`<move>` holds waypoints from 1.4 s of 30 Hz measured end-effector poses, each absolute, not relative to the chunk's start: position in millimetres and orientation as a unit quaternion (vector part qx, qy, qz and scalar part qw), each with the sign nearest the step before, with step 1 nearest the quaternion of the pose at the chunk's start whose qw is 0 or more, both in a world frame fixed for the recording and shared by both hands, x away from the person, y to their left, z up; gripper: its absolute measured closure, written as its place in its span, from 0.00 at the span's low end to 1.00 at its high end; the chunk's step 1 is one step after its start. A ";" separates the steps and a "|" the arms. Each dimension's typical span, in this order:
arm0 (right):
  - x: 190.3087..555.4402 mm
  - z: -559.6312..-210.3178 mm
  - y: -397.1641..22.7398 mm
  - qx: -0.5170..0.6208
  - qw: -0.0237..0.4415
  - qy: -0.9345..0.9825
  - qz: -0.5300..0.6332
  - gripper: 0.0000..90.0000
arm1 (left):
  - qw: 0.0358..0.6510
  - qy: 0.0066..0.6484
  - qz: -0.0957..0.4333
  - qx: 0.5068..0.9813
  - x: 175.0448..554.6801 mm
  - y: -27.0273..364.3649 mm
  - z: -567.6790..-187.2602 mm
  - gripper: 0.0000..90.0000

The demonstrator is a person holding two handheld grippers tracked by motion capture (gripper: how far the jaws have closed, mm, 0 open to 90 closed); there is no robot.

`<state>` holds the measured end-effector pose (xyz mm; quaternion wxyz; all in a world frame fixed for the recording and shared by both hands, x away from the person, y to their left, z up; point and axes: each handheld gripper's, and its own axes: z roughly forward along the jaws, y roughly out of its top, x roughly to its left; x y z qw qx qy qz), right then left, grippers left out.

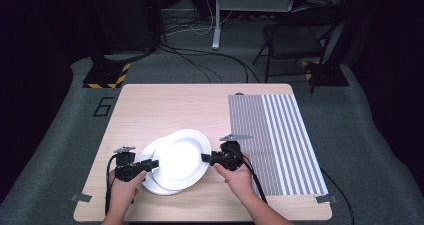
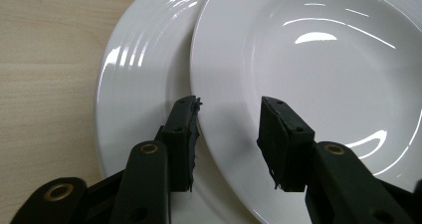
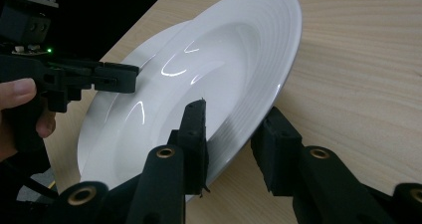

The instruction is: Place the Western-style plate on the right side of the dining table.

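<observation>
Two white plates lie overlapped at the front of the wooden table [image 1: 170,105]. The upper plate [image 1: 182,157] [image 2: 308,74] [image 3: 214,69] rests tilted on the lower plate [image 1: 150,184] [image 2: 144,84] [image 3: 149,41]. My right gripper [image 1: 205,158] [image 3: 234,134] is shut on the upper plate's right rim. At the left, my left gripper [image 1: 152,164] [image 2: 230,134] [image 3: 124,79] is open, its jaws standing either side of the upper plate's rim with a gap. A hand holds each gripper.
A grey-and-white striped mat [image 1: 275,140] covers the table's right part, just right of my right gripper. Bare wood lies behind the plates. Beyond the table, a chair [image 1: 292,40], a stand with a yellow-black base [image 1: 107,75] and floor cables [image 1: 210,60] show.
</observation>
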<state>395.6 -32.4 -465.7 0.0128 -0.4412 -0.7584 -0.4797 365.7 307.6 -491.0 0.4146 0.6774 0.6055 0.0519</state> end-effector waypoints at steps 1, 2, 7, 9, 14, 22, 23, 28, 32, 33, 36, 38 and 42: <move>395.8 -466.4 -33.0 -0.442 0.014 -0.757 -0.480 0.75 | 0.414 0.607 0.052 0.677 365.9 307.4 -491.1 0.66; 395.9 -467.2 -33.5 -0.443 0.015 -0.756 -0.483 0.75 | 0.414 0.607 0.052 0.676 365.8 306.9 -491.1 0.66; 396.3 -469.5 -35.0 -0.447 0.019 -0.752 -0.485 0.75 | 0.409 0.608 0.057 0.679 365.1 304.1 -490.5 0.64; 396.5 -470.4 -35.4 -0.449 0.019 -0.750 -0.485 0.75 | 0.406 0.609 0.054 0.679 363.7 302.0 -490.0 0.61; 396.8 -472.0 -36.3 -0.452 0.027 -0.746 -0.489 0.75 | 0.409 0.612 0.053 0.675 361.5 298.7 -492.1 0.58; 397.4 -473.2 -36.8 -0.453 0.025 -0.745 -0.488 0.75 | 0.412 0.613 0.052 0.672 358.9 297.1 -493.7 0.58; 397.6 -473.4 -36.9 -0.452 0.024 -0.746 -0.488 0.74 | 0.412 0.613 0.052 0.672 358.9 297.1 -493.7 0.58; 395.0 -471.8 -34.7 -0.449 0.007 -0.751 -0.484 0.71 | 0.412 0.615 0.051 0.670 357.6 295.3 -494.2 0.58; 392.3 -469.1 -29.5 -0.439 -0.029 -0.767 -0.467 0.61 | 0.410 0.615 0.059 0.671 356.6 293.8 -494.0 0.57; 391.5 -468.3 -27.7 -0.438 -0.038 -0.769 -0.463 0.57 | 0.409 0.613 0.062 0.673 356.0 293.7 -493.9 0.57; 391.9 -466.1 -23.3 -0.433 -0.063 -0.780 -0.447 0.47 | 0.413 0.615 0.063 0.669 354.2 294.0 -493.1 0.57; 392.4 -464.8 -21.6 -0.442 -0.064 -0.778 -0.442 0.44 | 0.415 0.616 0.065 0.667 352.9 293.8 -492.9 0.58; 389.9 -463.7 -18.2 -0.443 -0.065 -0.786 -0.426 0.40 | 0.418 0.613 0.070 0.667 351.3 293.8 -491.9 0.58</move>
